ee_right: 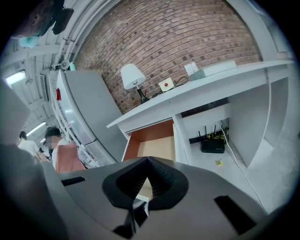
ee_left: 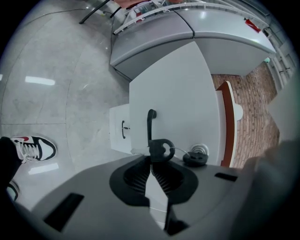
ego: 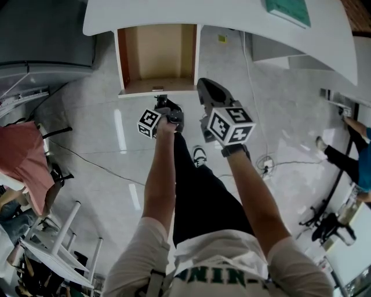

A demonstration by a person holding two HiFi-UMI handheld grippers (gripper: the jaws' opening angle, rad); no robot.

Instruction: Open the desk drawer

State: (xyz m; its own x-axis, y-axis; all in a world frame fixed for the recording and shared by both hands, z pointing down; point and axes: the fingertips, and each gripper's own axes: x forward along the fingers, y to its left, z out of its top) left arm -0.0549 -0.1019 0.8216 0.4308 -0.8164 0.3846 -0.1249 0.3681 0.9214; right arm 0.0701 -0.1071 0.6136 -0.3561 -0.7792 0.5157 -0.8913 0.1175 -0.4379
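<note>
The desk drawer [ego: 156,58] stands pulled out from under the white desk top [ego: 220,17], its wooden inside bare. The right gripper view shows the same open drawer [ee_right: 157,145]. My left gripper [ego: 169,107] hovers just in front of the drawer's white front. My right gripper [ego: 210,90] is beside it, near the drawer's right corner. In their own views the left gripper [ee_left: 151,159] and the right gripper [ee_right: 147,161] each have jaws meeting at the tips with nothing between them. The drawer's front with its dark handle [ee_left: 123,130] lies ahead of the left jaws.
A lamp [ee_right: 132,77] stands on the desk. A router [ee_right: 213,145] and cables lie under it. A grey cabinet [ee_right: 89,117] flanks the desk, with a person in pink [ee_right: 65,159] beyond. A white rack [ego: 58,243] stands lower left. Someone's legs [ego: 342,156] show at right.
</note>
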